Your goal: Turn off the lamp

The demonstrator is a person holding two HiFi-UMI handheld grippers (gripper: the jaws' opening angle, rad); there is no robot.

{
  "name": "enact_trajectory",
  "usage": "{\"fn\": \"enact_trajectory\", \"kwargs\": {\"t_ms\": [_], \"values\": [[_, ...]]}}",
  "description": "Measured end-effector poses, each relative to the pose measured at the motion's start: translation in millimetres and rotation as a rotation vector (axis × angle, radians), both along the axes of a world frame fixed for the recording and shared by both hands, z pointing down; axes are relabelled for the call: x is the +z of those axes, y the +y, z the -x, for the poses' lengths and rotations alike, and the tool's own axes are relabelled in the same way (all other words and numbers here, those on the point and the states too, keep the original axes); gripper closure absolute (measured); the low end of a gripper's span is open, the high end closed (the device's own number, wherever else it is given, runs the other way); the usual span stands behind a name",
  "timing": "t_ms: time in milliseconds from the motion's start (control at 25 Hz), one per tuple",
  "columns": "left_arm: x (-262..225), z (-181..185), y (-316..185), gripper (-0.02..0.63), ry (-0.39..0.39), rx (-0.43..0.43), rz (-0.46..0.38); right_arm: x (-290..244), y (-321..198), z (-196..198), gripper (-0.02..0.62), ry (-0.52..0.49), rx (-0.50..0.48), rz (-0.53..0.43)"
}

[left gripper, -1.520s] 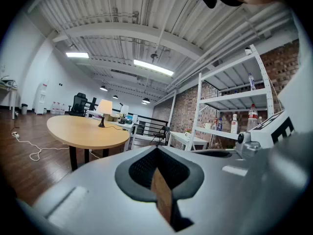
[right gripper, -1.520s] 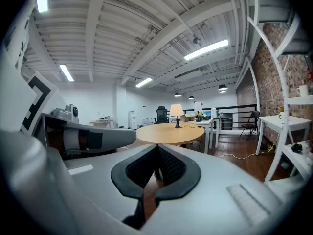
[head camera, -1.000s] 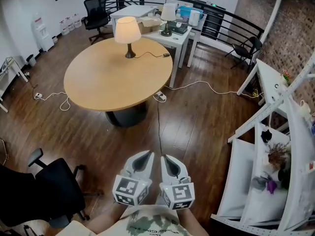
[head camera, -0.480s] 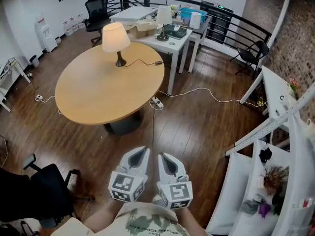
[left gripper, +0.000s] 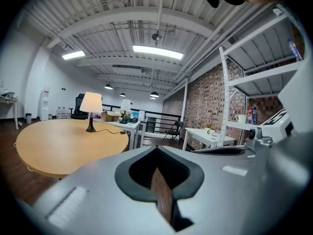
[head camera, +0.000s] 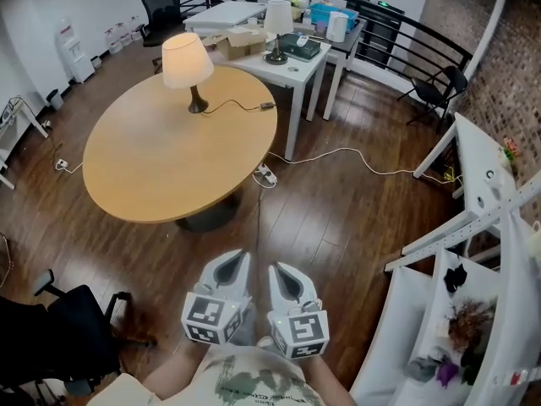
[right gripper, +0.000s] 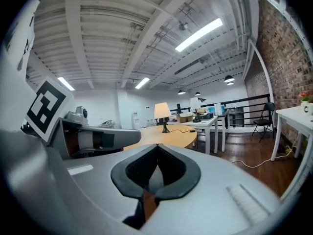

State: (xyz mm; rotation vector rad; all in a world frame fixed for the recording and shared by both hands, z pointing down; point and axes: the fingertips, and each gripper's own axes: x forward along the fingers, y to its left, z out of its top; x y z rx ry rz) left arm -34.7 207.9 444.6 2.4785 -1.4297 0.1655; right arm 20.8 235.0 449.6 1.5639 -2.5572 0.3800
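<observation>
A lit table lamp (head camera: 187, 62) with a cream shade and dark base stands on the far side of a round wooden table (head camera: 161, 159). Its cord runs right to a small inline switch (head camera: 266, 106) near the table's edge. Both grippers hang side by side over the wooden floor, well short of the table: the left gripper (head camera: 235, 260) and the right gripper (head camera: 277, 271) are shut with nothing between the jaws. The left gripper view has the lamp (left gripper: 91, 104) far ahead at left beyond the shut left gripper (left gripper: 156, 148). In the right gripper view the lamp (right gripper: 162, 111) stands ahead of the shut right gripper (right gripper: 157, 146).
A white desk (head camera: 296, 68) with a second, unlit lamp (head camera: 277, 19) and boxes stands behind the table. A power strip (head camera: 265, 174) and cables lie on the floor. White shelving (head camera: 473, 227) fills the right side; a black office chair (head camera: 68, 337) stands at lower left.
The head view has come closer to the table; table and lamp have slid left and grown. Both grippers stay together and shut, carried forward with the person.
</observation>
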Motion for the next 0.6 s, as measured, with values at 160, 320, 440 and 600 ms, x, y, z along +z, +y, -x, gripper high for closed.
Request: {"fn": "enact_trajectory", "kwargs": {"t_ms": [160, 320, 440, 600], "values": [[-0.4, -2.8, -41.6, 0.606, 0.012, 0.017, -0.001, 1.3, -40.8, 1.7, 0.595, 0.027, 0.000, 0.005], [-9.4, 7.1, -92.1, 0.606, 0.026, 0.021, -0.011, -4.3, -93.1, 9.1, 0.595, 0.042, 0.011, 0.008], [-11.5, 17.6, -131.7, 0.606, 0.029, 0.027, -0.009, -9.5, -135.8, 21.3, 0.595, 0.052, 0.011, 0.009], [-11.1, 30.8, -179.4, 0.606, 0.045, 0.035, -0.001, -12.0, -186.9, 40.1, 0.595, 0.072, 0.005, 0.013]]}}
